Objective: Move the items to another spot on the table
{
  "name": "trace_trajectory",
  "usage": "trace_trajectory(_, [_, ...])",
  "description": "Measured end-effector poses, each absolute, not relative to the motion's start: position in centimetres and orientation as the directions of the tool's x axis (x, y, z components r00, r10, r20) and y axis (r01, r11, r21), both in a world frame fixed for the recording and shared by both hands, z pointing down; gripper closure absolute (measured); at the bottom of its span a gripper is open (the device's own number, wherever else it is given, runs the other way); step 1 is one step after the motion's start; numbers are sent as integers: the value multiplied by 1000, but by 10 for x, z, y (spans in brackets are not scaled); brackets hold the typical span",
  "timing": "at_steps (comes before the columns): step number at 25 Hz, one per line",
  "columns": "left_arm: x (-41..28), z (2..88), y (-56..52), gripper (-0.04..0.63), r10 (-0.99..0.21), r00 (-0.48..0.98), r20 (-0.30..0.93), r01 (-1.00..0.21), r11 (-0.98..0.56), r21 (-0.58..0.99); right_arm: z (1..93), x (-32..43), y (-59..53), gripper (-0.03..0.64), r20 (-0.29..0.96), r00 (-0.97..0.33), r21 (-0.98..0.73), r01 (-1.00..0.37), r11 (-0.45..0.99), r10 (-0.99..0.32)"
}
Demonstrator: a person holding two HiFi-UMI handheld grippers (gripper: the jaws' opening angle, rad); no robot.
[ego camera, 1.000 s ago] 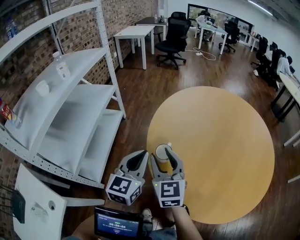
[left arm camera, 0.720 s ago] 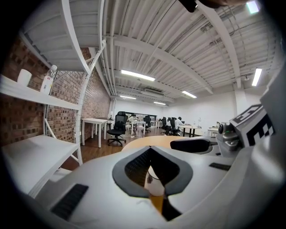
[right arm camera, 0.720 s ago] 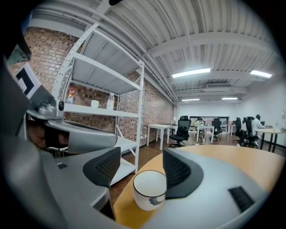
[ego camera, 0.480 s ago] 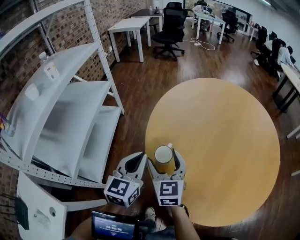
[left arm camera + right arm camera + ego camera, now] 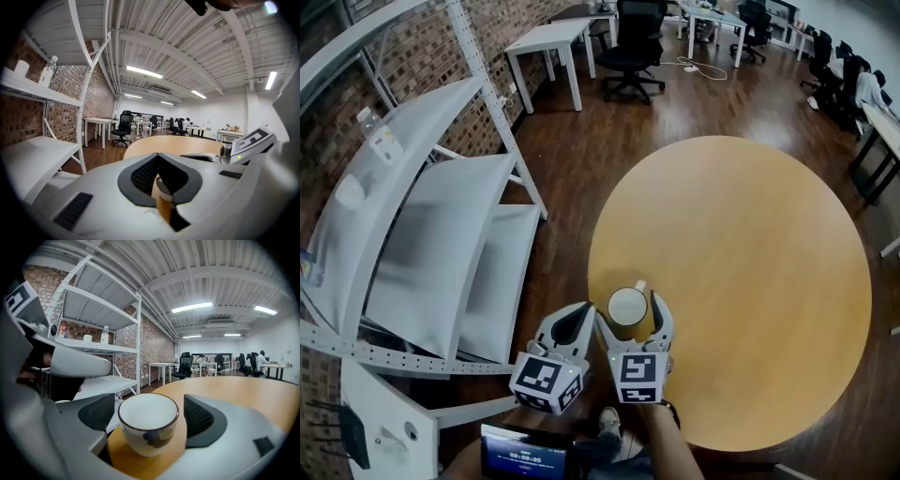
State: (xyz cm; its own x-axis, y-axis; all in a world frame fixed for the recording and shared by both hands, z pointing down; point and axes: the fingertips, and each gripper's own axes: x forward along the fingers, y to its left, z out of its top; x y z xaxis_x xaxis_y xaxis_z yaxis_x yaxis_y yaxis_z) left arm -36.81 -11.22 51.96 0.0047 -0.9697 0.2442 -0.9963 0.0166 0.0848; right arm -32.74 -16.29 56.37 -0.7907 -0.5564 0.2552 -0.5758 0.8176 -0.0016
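Observation:
A white cup (image 5: 628,305) with a dark rim and a painted blotch stands upright on the round wooden table (image 5: 741,253), near its left front edge. My right gripper (image 5: 630,315) is open around the cup. Its jaws have just been opening, and the pads (image 5: 199,416) stand clear of the cup (image 5: 148,427) on both sides. My left gripper (image 5: 579,314) hangs just left of it, off the table's edge, with its tips together and nothing held. In the left gripper view the cup (image 5: 164,190) shows through the gap below the shut tips (image 5: 158,159).
White metal shelving (image 5: 441,234) stands to the left, with a bottle (image 5: 380,136) on an upper shelf. A small screen (image 5: 520,452) sits below the grippers. White desks (image 5: 544,42) and office chairs (image 5: 637,42) stand at the back. The table spreads to the right of the cup.
The right gripper's jaws have spread apart and let go of the cup, which now rests on the table. Both grippers have sunk a little.

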Motion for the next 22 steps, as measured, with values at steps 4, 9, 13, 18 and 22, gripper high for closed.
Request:
trace_trajectory(4, [-368, 526, -113, 591, -965, 13, 263, -996, 10, 87, 579, -330, -166, 150, 260, -786, -35, -588, 808, -561])
trace_trajectory(9, [-370, 538, -108, 591, -955, 16, 296, -996, 10, 85, 590, -338, -173, 150, 255, -772, -21, -606, 795, -582])
trace_trajectory(13, [-375, 545, -104, 591, -950, 7, 311, -997, 18, 79, 593, -341, -178, 152, 240, -759, 1, -624, 782, -605])
trace_trajectory(18, [-379, 549, -102, 591, -946, 0, 324, -997, 25, 73, 594, -345, -178, 186, 233, -778, -15, -603, 797, -584])
trace_trajectory(22, [-377, 550, -103, 591, -946, 5, 325, -997, 20, 73, 593, -344, -179, 215, 226, -777, -23, -607, 795, -587])
